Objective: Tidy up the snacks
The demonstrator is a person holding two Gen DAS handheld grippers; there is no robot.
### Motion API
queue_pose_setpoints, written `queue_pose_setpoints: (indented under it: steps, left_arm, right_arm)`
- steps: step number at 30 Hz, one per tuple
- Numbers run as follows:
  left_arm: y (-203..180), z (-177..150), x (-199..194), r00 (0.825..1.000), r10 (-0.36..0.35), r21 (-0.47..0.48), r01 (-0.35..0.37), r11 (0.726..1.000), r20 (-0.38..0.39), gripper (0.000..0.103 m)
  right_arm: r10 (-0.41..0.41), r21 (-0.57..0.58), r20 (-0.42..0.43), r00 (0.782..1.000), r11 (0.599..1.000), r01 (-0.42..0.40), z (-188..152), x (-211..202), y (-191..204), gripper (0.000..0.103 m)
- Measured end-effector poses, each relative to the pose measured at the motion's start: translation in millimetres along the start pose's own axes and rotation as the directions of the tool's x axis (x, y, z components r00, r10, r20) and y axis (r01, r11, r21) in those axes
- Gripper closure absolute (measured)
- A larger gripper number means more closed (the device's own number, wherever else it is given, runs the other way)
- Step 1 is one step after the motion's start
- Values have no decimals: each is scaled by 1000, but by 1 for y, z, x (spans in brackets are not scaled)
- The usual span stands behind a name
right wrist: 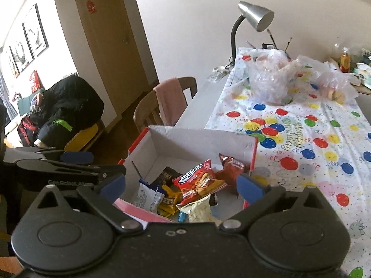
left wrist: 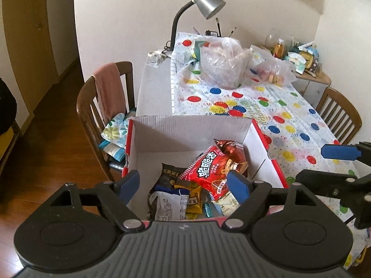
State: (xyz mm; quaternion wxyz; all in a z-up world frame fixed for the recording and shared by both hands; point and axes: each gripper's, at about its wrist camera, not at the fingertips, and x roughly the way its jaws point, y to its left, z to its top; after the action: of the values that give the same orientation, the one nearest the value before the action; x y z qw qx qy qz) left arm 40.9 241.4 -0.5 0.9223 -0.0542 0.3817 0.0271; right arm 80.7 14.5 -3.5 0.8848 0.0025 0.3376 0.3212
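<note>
Both grippers, left (left wrist: 185, 183) and right (right wrist: 183, 185), jaws wide apart, empty. Between and below jaws: cardboard box (left wrist: 185, 127) holding snack packets (left wrist: 208, 173). Beyond: plastic bags (left wrist: 222, 64), lamp (left wrist: 206, 2) on table (left wrist: 289, 120).

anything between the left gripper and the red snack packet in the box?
Nothing visible. The left gripper hangs open above the open-topped red-and-white cardboard box, and the red snack packet lies on top of the pile, uncovered.

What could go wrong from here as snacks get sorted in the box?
The cardboard box sits near the table's corner, so a push may slide it off. The red snack pack lies loosely atop the pile and could slip away. Both grippers, left and right, hover open close together and may collide.
</note>
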Motion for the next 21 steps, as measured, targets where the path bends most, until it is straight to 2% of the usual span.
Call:
queue_pose_setpoints:
  steps: [2, 6, 11, 21]
  left_arm:
    - [-1, -1, -7, 1000, 0, -4, 0, 1000, 14, 18]
    - [-4, -2, -15, 1000, 10, -13, -10, 1000, 19, 4]
    - [-6, -6, -23, 1000, 26, -22, -26, 999, 9, 4]
    - [-19, -17, -32, 999, 28, -38, -29, 999, -28, 4]
  right_arm:
    - [-7, 2, 12, 1000, 1000, 7, -2, -7, 0, 0]
    - [-42, 36, 46, 998, 999, 40, -9, -17, -1, 0]
    - [-64, 94, 72, 995, 994, 57, -19, -28, -1, 0]
    - [-64, 89, 71, 995, 994, 57, -21, -31, 8, 0]
